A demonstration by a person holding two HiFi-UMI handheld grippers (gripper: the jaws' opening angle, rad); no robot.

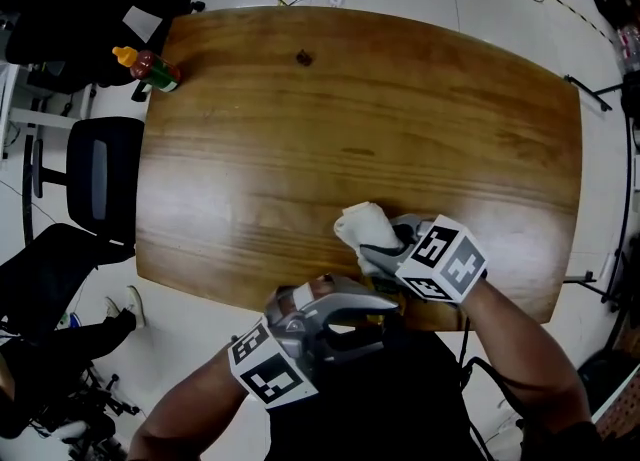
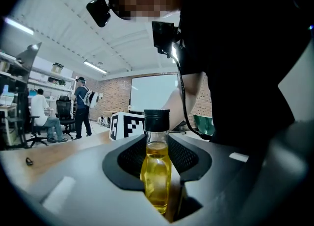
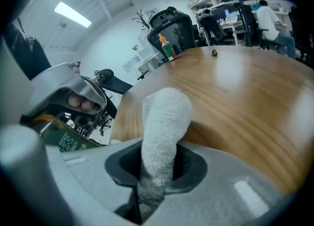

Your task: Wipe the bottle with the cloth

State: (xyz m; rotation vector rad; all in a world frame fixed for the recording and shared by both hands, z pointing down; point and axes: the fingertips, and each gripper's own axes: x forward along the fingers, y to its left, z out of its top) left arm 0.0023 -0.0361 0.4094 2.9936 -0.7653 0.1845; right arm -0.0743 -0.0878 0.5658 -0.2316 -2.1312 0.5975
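Observation:
A small clear bottle (image 2: 157, 176) of yellow oil with a black cap stands upright between the jaws of my left gripper (image 2: 158, 161), which is shut on it. In the head view the left gripper (image 1: 378, 311) sits just past the table's near edge and hides most of the bottle. My right gripper (image 1: 385, 249) is shut on a white terry cloth (image 1: 364, 226), whose bunched end sticks up over the table. From the right gripper (image 3: 158, 168) the cloth (image 3: 164, 122) rises out of the jaws, and the bottle's green label (image 3: 66, 143) shows at the left.
The wooden table (image 1: 400, 119) carries a red sauce bottle (image 1: 150, 67) with a yellow cap at its far left corner and a small dark object (image 1: 304, 57) near the far edge. An office chair (image 1: 95, 174) stands to the left. People (image 2: 81, 105) stand and sit in the background.

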